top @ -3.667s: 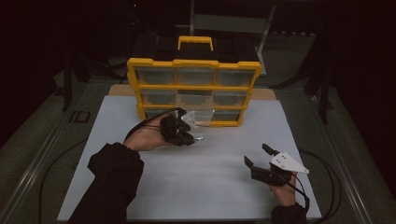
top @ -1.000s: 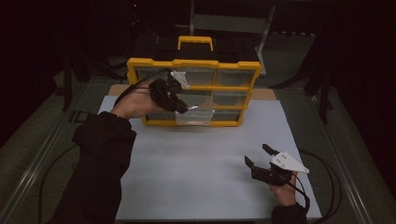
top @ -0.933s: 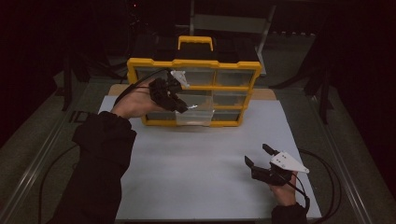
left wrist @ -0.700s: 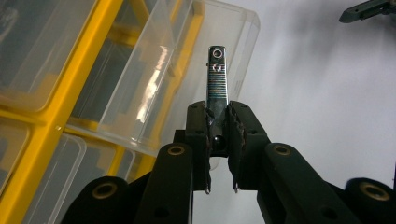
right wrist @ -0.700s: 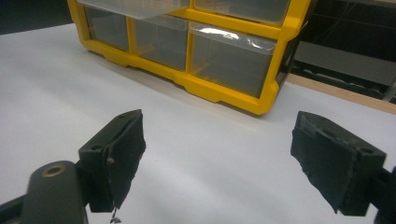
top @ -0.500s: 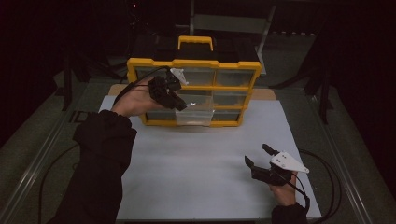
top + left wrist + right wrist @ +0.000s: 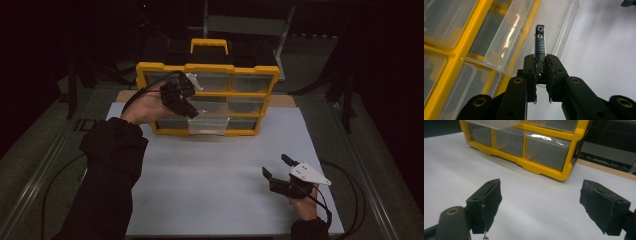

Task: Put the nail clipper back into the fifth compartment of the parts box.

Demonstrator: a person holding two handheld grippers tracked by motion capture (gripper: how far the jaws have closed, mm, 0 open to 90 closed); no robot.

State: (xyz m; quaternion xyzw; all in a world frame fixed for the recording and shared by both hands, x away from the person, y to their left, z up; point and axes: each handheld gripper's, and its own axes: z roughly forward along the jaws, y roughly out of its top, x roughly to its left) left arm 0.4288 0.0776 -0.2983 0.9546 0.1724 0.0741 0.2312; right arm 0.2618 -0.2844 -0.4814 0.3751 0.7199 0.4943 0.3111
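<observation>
A slim metal nail clipper [image 7: 540,42] sticks out from between the pads of my left gripper [image 7: 540,61], which is shut on it. In the high view the left gripper [image 7: 191,112] hangs over a clear drawer [image 7: 210,124] pulled out of the bottom row of the yellow organizer [image 7: 205,68]. The clipper's tip points into that open drawer [image 7: 534,37]. My right gripper [image 7: 274,165] rests at the table's front right, jaws wide open with nothing between them. From the right gripper [image 7: 541,202] the organizer [image 7: 541,168] lies ahead.
The organizer has clear drawers in three rows and a yellow handle [image 7: 209,44] on top. A white sheet [image 7: 220,180] covers the table between the organizer and my right hand. Cables [image 7: 350,190] trail along the right edge.
My left hand has gone up from the sheet in front of the organizer to the pulled-out drawer, still shut on the clipper. Over the last second it barely shifts. The right hand has kept still.
</observation>
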